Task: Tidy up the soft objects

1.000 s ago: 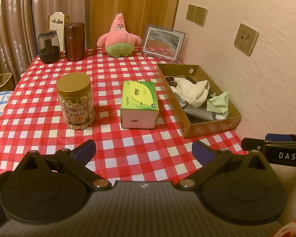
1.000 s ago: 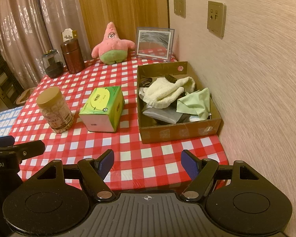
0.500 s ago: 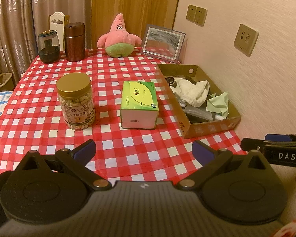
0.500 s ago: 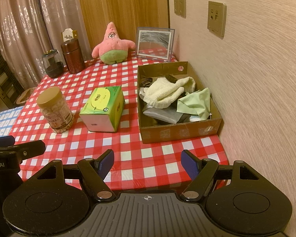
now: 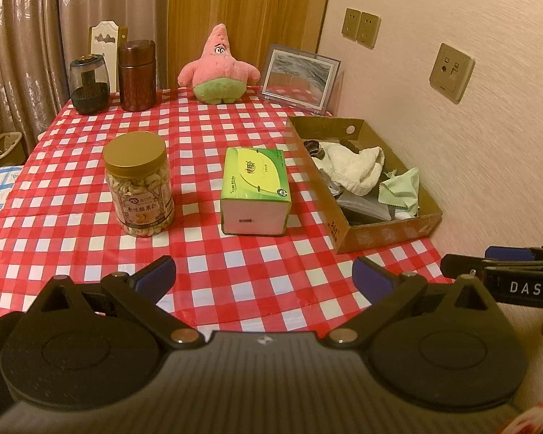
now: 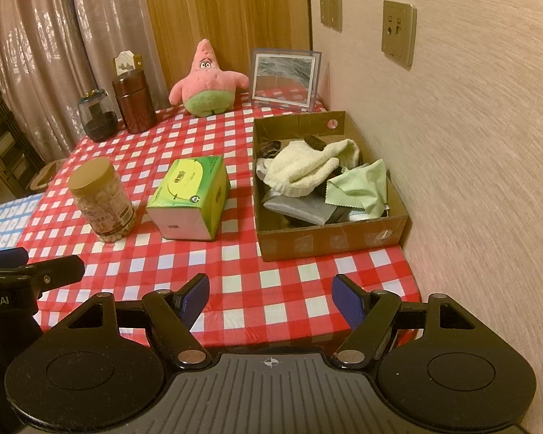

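Observation:
A pink star plush (image 5: 219, 68) (image 6: 207, 81) sits at the table's far edge. A cardboard box (image 5: 383, 233) (image 6: 329, 238) by the right wall holds a cream towel (image 5: 351, 170) (image 6: 307, 168), a light green cloth (image 5: 402, 190) (image 6: 362, 188) and grey and dark items. A green tissue pack (image 5: 255, 188) (image 6: 192, 190) lies mid-table. My left gripper (image 5: 264, 278) is open and empty above the near table edge. My right gripper (image 6: 271, 298) is open and empty, near the front edge, short of the box.
A nut jar with a gold lid (image 5: 137, 184) (image 6: 101, 199) stands left of the tissue pack. A brown canister (image 5: 137, 74), a dark glass jar (image 5: 88, 85) and a framed picture (image 5: 297, 79) stand at the back. The wall (image 6: 470, 144) runs along the right.

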{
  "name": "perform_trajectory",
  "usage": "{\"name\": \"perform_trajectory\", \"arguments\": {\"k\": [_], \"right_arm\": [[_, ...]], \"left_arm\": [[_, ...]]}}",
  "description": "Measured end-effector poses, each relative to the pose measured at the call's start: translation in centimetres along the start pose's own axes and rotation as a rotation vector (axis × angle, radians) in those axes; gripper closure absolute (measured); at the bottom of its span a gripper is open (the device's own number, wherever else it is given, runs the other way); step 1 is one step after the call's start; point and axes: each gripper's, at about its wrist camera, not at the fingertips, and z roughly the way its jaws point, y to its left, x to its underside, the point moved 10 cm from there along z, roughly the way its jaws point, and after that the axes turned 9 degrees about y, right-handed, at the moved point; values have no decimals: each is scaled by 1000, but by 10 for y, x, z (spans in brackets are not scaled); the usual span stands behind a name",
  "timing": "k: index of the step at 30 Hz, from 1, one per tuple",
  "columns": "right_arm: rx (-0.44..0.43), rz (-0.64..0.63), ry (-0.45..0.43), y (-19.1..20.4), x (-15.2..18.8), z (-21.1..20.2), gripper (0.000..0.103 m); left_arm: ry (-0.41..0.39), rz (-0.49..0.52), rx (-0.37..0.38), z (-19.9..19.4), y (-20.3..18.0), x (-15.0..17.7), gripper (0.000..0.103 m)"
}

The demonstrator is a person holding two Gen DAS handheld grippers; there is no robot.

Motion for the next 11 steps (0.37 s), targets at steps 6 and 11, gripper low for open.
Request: {"name": "perform_trajectory", "arguments": {"k": [6, 11], "right_arm": [[0, 0, 0, 0, 0, 0, 29], [0, 1, 0, 1, 0, 0, 29]], "left_arm": [[-9, -5, 2, 1, 0, -1, 0], [-26, -17, 4, -1, 3, 0, 0]]}}
